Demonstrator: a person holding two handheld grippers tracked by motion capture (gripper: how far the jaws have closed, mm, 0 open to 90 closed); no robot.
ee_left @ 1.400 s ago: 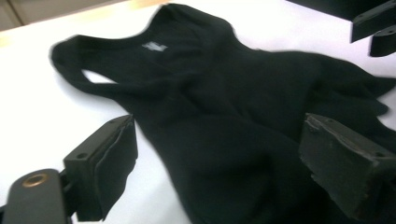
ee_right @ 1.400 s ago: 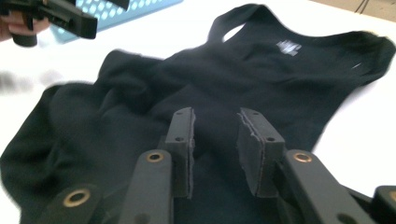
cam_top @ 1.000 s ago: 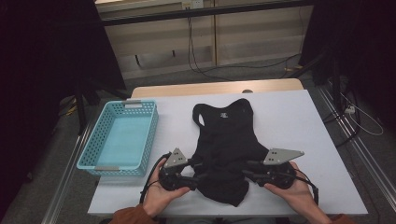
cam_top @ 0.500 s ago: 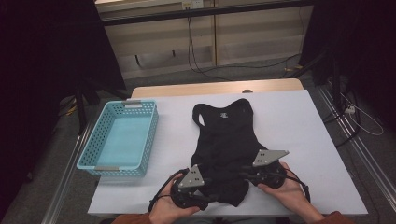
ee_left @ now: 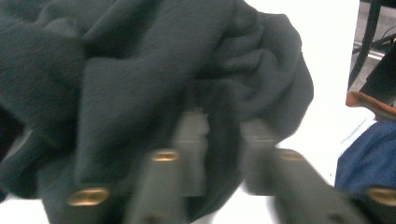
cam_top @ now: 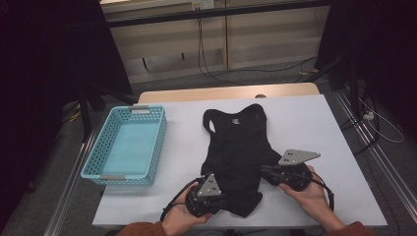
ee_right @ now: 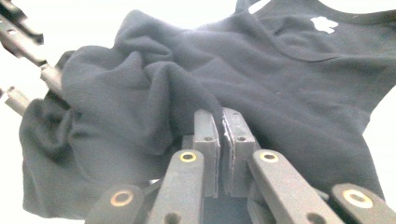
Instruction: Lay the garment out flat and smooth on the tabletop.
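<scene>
Plainly, a soft-goods job, read from how things lie now.

Garment: a black sleeveless top lies flat on the white table, neck opening toward 12 o'clock, hem bunched at 6 o'clock, near the person's edge.

Left gripper: the left gripper sits at the hem's 7 o'clock corner. In the left gripper view the cloth is heaped over and between its jaws, which stand somewhat apart; the picture is blurred, so I cannot tell whether they pinch the fabric.

Right gripper: the right gripper sits at the garment's 4 o'clock side edge, jaws pressed together on a fold of the cloth.

Handling: light, limp knit, likely non-slippery and not fragile. It will sag and crumple wherever it is not supported, and a single-layer pinch may drag the rest across the table.

Where to hold: at the two lower corners or side seams, taking both layers, well apart so the hem stays taut.

Risk: a grip on the loose bunch may catch one layer and let the fold go crooked.

Basket: a light-blue basket stands at 9 o'clock of the top, apart from it.
</scene>
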